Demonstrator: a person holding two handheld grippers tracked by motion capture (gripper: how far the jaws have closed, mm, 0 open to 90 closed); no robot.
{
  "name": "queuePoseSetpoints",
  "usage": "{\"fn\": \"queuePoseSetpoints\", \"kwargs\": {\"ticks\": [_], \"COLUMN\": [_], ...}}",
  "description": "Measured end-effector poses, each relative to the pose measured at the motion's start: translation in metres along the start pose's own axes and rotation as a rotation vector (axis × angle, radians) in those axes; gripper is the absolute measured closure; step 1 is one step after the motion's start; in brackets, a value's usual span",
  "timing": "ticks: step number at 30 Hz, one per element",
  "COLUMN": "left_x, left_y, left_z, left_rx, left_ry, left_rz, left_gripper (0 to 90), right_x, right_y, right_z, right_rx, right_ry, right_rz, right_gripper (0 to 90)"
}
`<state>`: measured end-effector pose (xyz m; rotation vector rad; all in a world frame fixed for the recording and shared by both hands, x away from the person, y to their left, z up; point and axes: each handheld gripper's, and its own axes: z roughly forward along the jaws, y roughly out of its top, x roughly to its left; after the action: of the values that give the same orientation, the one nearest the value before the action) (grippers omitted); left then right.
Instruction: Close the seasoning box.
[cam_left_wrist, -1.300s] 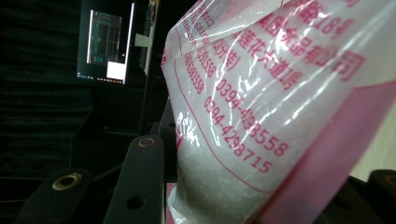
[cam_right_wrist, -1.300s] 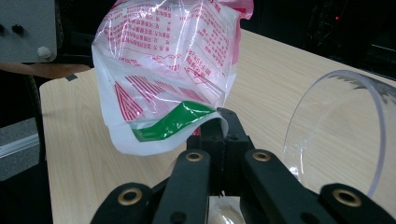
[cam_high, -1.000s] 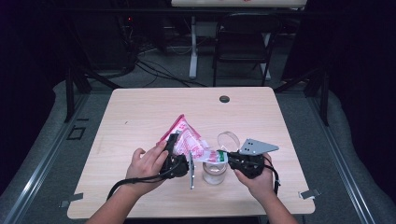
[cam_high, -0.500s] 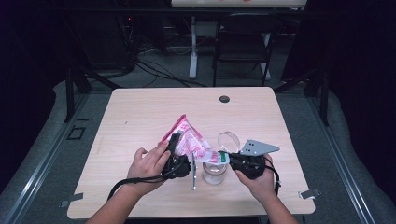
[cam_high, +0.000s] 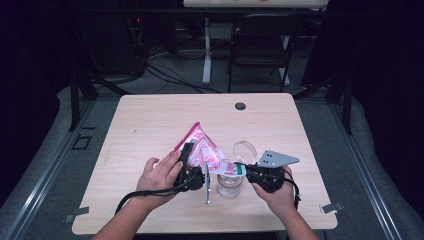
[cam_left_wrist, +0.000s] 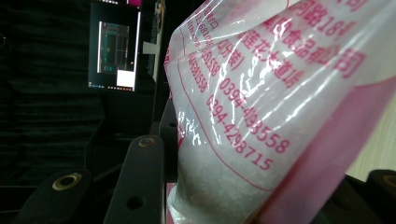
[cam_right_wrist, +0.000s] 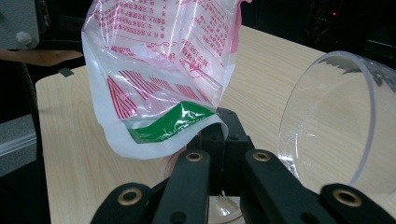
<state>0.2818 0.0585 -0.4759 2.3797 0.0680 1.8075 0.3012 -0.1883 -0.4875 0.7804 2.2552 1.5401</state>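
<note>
Pink-printed clear plastic bag of white granules (cam_high: 202, 152) tilted over small clear glass jar (cam_high: 230, 184), clamped mid-body by half-closed left gripper (cam_high: 189, 169), corner pinched by fully closed right gripper (cam_high: 245, 170); best poured slowly, mouth kept over jar.

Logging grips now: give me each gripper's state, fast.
Left gripper: shut on the bag, around its full body.
Right gripper: shut on the bag, pinching its green-striped edge.
</note>
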Motion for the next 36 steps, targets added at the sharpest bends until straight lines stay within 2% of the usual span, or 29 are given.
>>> {"fn": "queuePoseSetpoints", "kwargs": {"ticks": [10, 11, 36], "left_x": [0.0001, 0.0007, 0.0020], "left_y": [0.0004, 0.0010, 0.0009], "left_z": [0.0001, -0.0008, -0.0015], "left_rx": [-0.012, 0.001, -0.002], "left_ry": [0.005, 0.001, 0.015], "left_rz": [-0.002, 0.001, 0.015], "left_gripper": [65.4, 65.5, 65.5], "right_x": [-0.0002, -0.0003, 0.0001], "right_y": [-0.0003, -0.0002, -0.0013], "right_z": [-0.0006, -0.0006, 0.0013], "right_rx": [0.001, 0.002, 0.002], "right_ry": [0.000, 0.000, -0.001], "right_rz": [-0.002, -0.003, 0.000], "right_gripper": [90.0, 90.0, 90.0]}}
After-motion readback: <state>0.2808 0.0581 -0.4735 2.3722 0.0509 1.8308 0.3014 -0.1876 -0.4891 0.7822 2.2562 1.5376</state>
